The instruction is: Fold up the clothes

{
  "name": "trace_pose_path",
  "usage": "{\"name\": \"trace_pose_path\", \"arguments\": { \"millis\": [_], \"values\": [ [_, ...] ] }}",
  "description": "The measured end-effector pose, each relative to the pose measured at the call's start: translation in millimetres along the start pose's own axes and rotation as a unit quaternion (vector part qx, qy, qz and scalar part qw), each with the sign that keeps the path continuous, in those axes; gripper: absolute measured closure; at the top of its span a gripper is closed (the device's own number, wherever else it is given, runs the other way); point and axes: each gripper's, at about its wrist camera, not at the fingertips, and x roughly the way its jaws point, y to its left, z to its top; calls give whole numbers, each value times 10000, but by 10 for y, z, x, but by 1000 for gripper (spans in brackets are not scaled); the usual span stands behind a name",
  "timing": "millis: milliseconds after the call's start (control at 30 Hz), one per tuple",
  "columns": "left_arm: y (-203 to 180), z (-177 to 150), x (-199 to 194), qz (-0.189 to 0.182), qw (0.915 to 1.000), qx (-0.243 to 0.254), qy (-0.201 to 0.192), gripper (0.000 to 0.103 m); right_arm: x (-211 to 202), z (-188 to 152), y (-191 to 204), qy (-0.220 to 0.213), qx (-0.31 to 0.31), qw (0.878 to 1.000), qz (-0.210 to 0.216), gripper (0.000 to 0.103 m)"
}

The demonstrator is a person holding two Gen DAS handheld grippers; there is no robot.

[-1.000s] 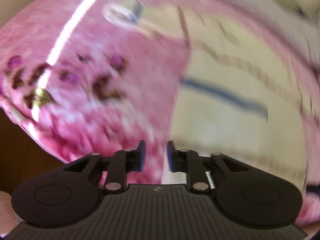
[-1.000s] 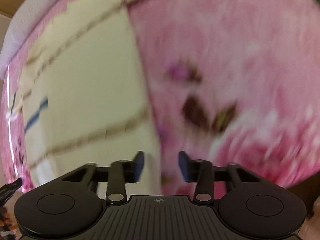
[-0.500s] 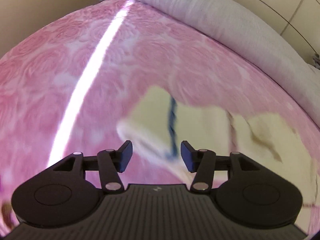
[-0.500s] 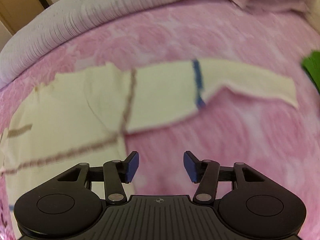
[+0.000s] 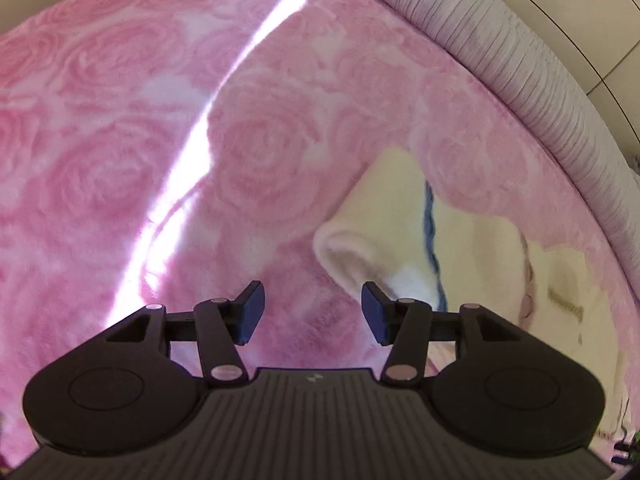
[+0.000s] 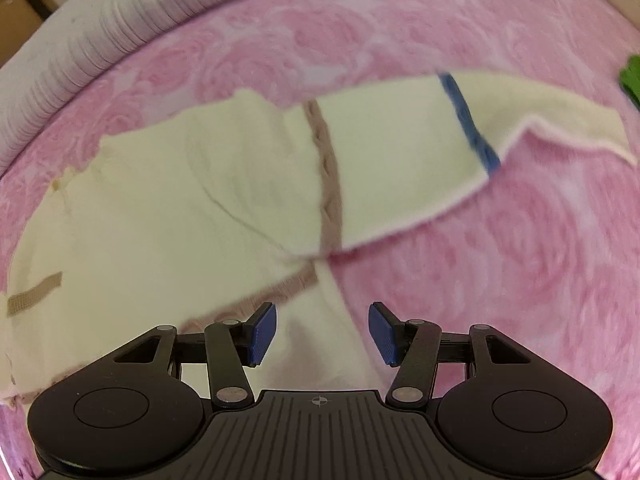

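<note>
Through the left wrist camera, my left gripper (image 5: 311, 314) hung low over the pink rose blanket (image 5: 120, 168) with its jaws spread and nothing between them. The cream sweater (image 5: 480, 248) sat in the right half of the frame, one sleeve reaching toward the middle, its open cuff (image 5: 344, 248) curled up just above and beside the right fingertip. A blue stripe (image 5: 430, 232) crossed that sleeve. I judged the gripper was lined up near the cuff because that end is the easiest handle for swinging a sleeve over the body. A grey ribbed roll (image 5: 520, 76) ran along the upper right edge.

Through the right wrist camera, my right gripper (image 6: 322, 334) also stood spread and empty, hovering over the sweater's body (image 6: 160, 220) at lower centre. The other sleeve (image 6: 400, 168) stretched toward the upper right, lying flat on the blanket. A brown stripe (image 6: 328, 176) marked where sleeve met body, a sensible fold line. Something green (image 6: 631, 76) showed at the right edge; I could not tell what.
</note>
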Motion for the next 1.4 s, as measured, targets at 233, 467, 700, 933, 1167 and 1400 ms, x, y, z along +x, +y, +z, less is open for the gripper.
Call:
{"name": "trace_pose_path", "arguments": {
  "millis": [233, 467, 700, 933, 1167, 1400],
  "values": [
    [-433, 68, 60, 540, 9884, 1137, -853, 96, 109, -74, -56, 148, 73, 9997, -179, 48],
    [-1172, -21, -494, 2248, 8382, 4499, -2108, 92, 23, 28, -69, 26, -94, 10000, -17, 48],
    [-218, -328, -108, 3990, 8244, 3931, 816, 81, -64, 122, -194, -12, -141, 9999, 65, 48],
    [-1093, -201, -360, 1393, 9405, 3092, -208, 61, -103, 439, -258, -252, -676, 9973, 100, 48],
    [-2363, 64, 396, -1366, 9354, 3241, 375, 56, 73, 1081, 73, -700, -1649, 9810, 747, 48],
    [-2984, 119, 1179, -1643, 9200, 3461, 822, 54, 637, 1411, 503, -585, -2358, 9633, 1138, 47]
  ]
}}
